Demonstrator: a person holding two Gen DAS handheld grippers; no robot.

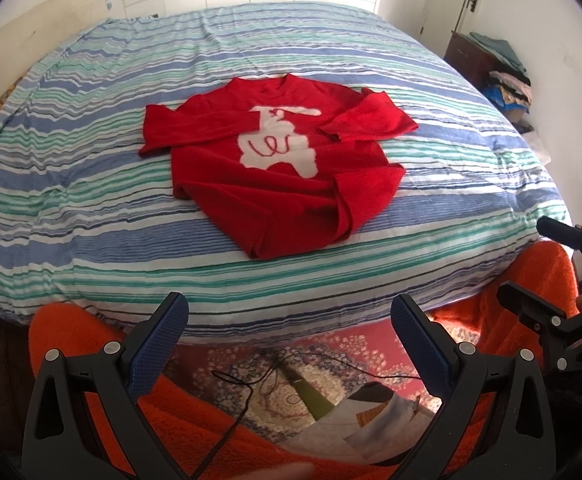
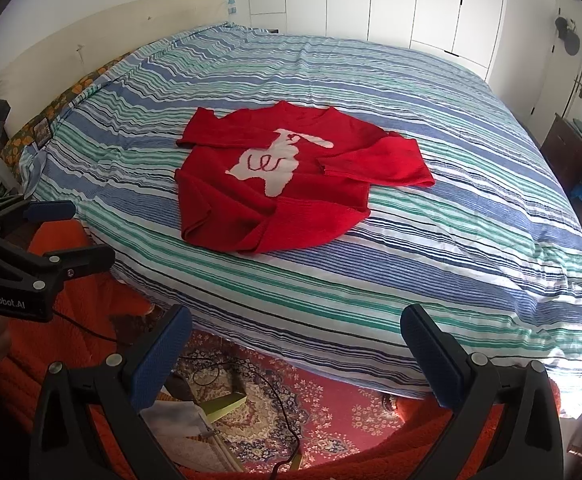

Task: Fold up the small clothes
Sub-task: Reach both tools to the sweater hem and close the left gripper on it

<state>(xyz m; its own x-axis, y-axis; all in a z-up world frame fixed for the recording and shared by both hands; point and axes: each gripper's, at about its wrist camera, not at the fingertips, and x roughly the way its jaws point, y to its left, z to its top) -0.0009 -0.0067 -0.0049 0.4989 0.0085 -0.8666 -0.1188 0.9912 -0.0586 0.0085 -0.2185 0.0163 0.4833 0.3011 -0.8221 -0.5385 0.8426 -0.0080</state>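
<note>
One red sweater (image 1: 275,168) (image 2: 291,176), lying flat in the middle of both frames on a striped bedspread (image 1: 91,184) (image 2: 471,240). Front bears a white motif with red looping stitching (image 1: 279,140) (image 2: 269,164); the stitching may be script, but it cannot be read. Both sleeves are bent inward across the body, the lower hem is partly turned over on itself, and the neckline points to the top of frame.

Two grippers, both held off the bed at its near edge, well apart from the sweater. Left gripper (image 1: 289,334), bottom centre of the left view: blue-padded fingers spread wide, nothing between them. It also shows at the left edge of the right view (image 2: 71,232), where its body carries the white lettering "GenRobot.AI" (image 2: 2,303). Right gripper (image 2: 297,344), bottom centre of the right view: fingers likewise spread, grasping nothing; seen again at the right edge of the left view (image 1: 539,256), partly cut off by the frame.

Surroundings: orange fleece clothing (image 1: 91,344) (image 2: 51,344) of the person, lower corners. Patterned red rug (image 1: 331,360) (image 2: 291,400) below the bed, crossed by a black cable (image 1: 251,380) (image 2: 283,408). Cream headboard (image 2: 91,40), upper left. White wardrobe doors (image 2: 411,0), top. Pile of clothes on a dark cabinet (image 1: 503,76), right edge, contents indistinct. Pale objects on the rug are too blocked by the fingers to identify.
</note>
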